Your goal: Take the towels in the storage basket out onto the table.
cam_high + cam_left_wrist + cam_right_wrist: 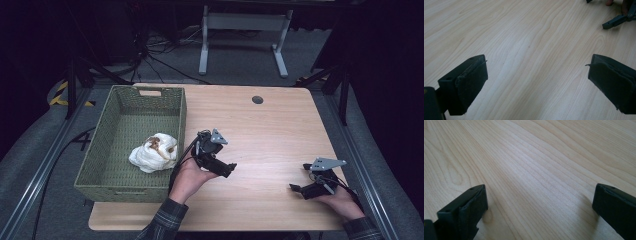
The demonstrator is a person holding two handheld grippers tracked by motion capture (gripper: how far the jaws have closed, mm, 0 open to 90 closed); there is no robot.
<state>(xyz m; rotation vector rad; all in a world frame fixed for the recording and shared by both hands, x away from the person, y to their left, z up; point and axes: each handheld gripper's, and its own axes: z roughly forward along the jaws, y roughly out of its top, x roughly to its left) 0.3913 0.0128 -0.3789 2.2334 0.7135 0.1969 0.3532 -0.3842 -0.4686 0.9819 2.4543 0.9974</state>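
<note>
A white and tan crumpled cloth (154, 152) lies in the green woven basket (116, 124) at the table's left. My left gripper (227, 169) sits just right of the basket, held low over the wood, jaws wide apart with nothing between them (536, 85). My right gripper (298, 179) rests near the front right corner, open and empty (539, 210). In the left gripper view the other gripper's finger (615, 21) shows at the top right.
The light wood table (270, 135) has a round cable hole (257, 99) near its far edge. A white desk frame (244, 35) stands on the floor beyond. Cables trail on the grey floor at the back left.
</note>
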